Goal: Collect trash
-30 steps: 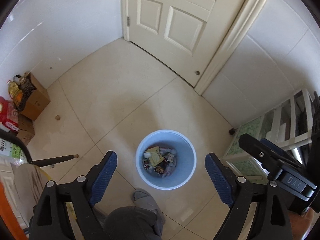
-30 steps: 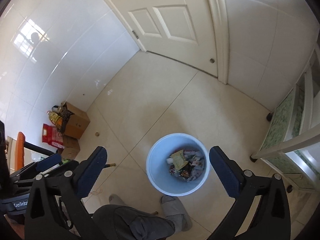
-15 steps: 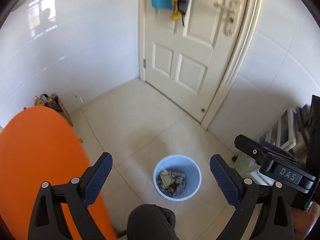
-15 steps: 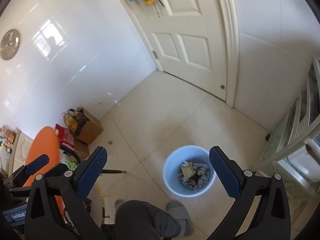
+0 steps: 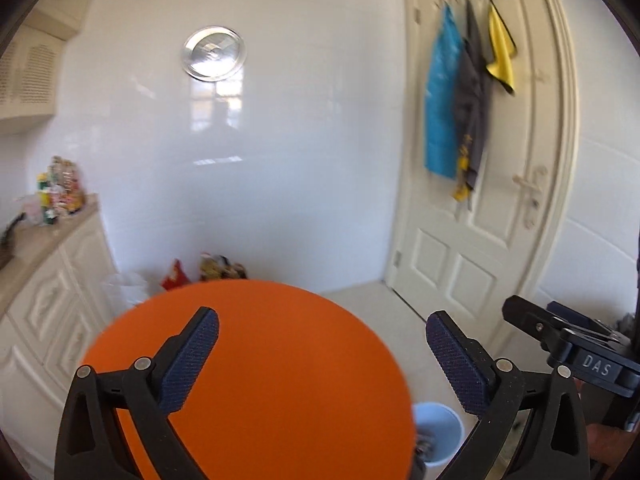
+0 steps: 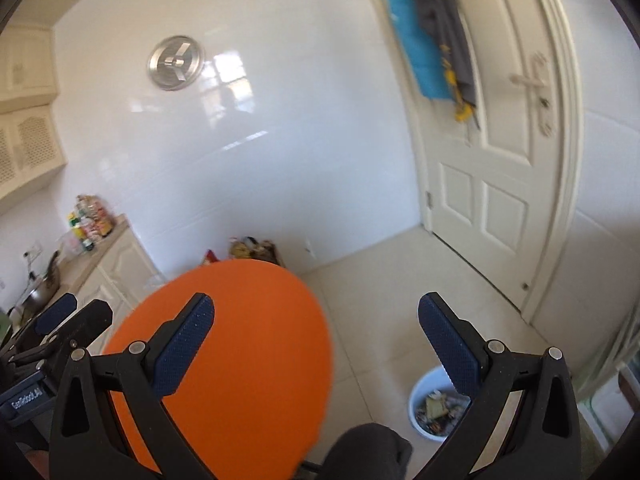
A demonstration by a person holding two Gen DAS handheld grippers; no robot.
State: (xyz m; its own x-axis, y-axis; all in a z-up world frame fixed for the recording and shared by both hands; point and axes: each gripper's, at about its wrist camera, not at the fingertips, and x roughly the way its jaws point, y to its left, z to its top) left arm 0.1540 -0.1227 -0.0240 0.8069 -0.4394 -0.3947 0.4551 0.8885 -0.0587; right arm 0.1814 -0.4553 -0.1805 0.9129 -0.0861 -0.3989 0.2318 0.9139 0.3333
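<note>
Facing the white wall (image 5: pixel 300 160) and door (image 5: pixel 480 240), you hold both grippers raised and tilted slightly down. Left gripper (image 5: pixel 320 356): fingers just opened wide apart, nothing between them. Right gripper (image 6: pixel 316 344): fingers wide apart, empty. An orange round seat (image 6: pixel 248 360) fills the lower left. Bare tiled floor (image 6: pixel 380 300) lies between it and the door. The blue trash bin (image 6: pixel 424 404) stands on the floor at lower right, holding wrappers.
</note>
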